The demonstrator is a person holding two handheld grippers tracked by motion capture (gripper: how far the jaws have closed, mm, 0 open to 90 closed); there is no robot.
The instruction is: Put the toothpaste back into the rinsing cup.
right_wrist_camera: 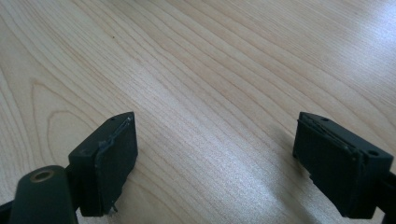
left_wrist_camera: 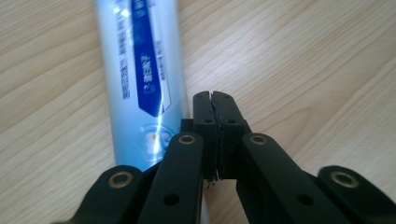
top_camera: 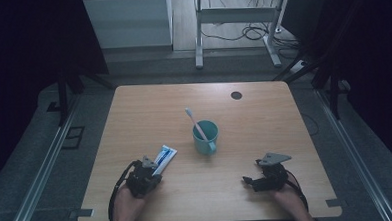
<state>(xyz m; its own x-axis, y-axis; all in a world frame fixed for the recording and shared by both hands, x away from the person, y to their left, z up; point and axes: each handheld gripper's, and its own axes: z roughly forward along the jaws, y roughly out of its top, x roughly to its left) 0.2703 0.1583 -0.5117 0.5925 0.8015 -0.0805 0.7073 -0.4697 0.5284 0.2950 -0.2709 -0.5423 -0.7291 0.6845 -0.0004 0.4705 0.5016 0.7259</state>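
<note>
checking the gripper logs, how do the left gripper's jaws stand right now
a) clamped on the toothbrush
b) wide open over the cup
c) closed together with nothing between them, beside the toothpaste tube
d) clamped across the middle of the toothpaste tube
c: in the left gripper view the left gripper has its two jaws pressed flat together over bare wood, and the toothpaste tube lies just alongside them, not between them.

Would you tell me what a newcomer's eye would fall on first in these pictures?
The teal cup at the table's middle, with a toothbrush leaning out of it. Next, the white and blue toothpaste tube lying flat beside the shut left gripper, while the right gripper stands open over bare wood.
</note>
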